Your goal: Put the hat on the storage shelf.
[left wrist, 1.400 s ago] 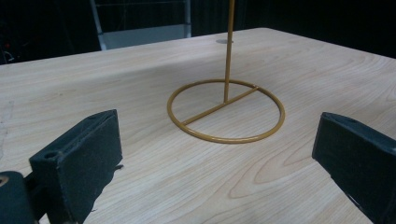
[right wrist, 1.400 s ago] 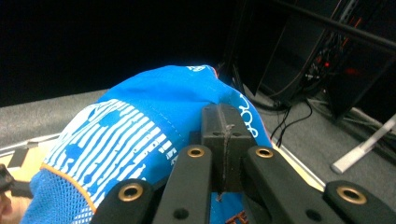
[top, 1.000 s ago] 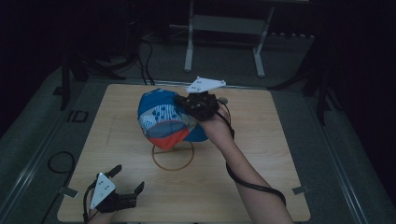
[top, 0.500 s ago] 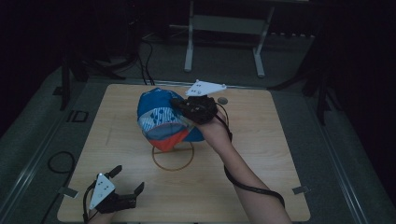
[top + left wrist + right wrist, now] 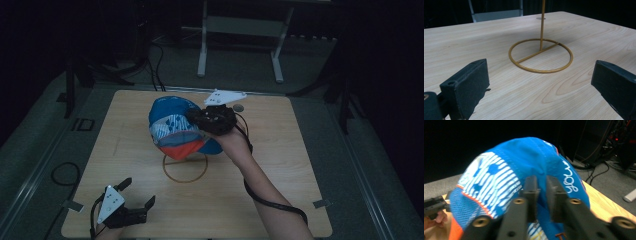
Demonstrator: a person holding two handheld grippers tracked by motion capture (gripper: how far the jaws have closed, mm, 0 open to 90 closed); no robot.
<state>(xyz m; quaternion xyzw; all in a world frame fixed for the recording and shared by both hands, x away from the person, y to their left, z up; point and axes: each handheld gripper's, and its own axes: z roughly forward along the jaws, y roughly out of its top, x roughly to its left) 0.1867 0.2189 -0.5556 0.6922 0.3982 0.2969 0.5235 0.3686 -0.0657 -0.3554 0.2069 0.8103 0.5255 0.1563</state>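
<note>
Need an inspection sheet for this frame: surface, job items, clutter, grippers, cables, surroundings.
Surface: wooden table, bare light wood, small round mark near far edge.
Job's things: blue cap over a yellow wire stand; stand's ring base flat on the table.
Clutter: nothing seen.
Grippers: right gripper shut on cap fabric; left gripper open, idle at near left corner.
Cables: black cable trails along the right forearm.
Surroundings: dark room, grey floor, white frame behind table.
</note>
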